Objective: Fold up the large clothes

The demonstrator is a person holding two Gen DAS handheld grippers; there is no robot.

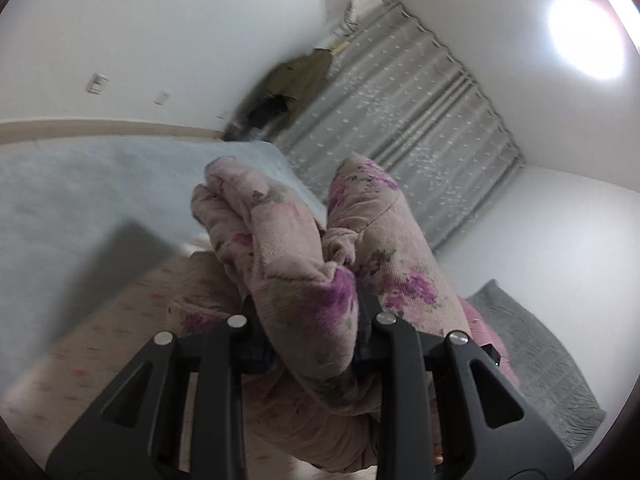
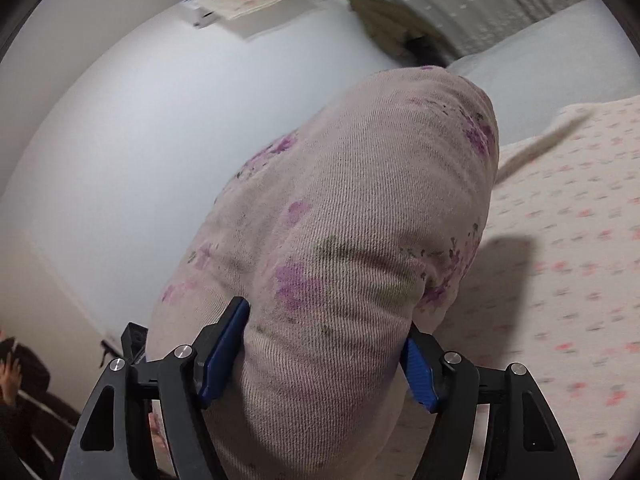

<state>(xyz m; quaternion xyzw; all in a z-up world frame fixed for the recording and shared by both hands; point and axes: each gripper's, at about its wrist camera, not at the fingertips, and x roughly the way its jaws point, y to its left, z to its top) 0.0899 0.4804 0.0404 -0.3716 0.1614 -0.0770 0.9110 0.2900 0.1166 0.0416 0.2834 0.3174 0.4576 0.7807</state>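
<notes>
Over the bed (image 2: 580, 240), with its pale sheet of small red flowers, both wrist views look up toward the grey curtain (image 1: 400, 108) and white walls, so the work is being carried in the air. The garment (image 2: 340, 220), a thick pinkish knit with purple flowers, is lifted clear of the bed and bunched between both tools. The right gripper (image 2: 326, 344) is clamped on a fat roll of it, blue pads pressed into the sides. The left gripper (image 1: 308, 320) is likewise closed on a doubled bundle. I judge this a lift-and-carry step within a fold. Next, both ends need lowering together onto the sheet, kept level, then release.
</notes>
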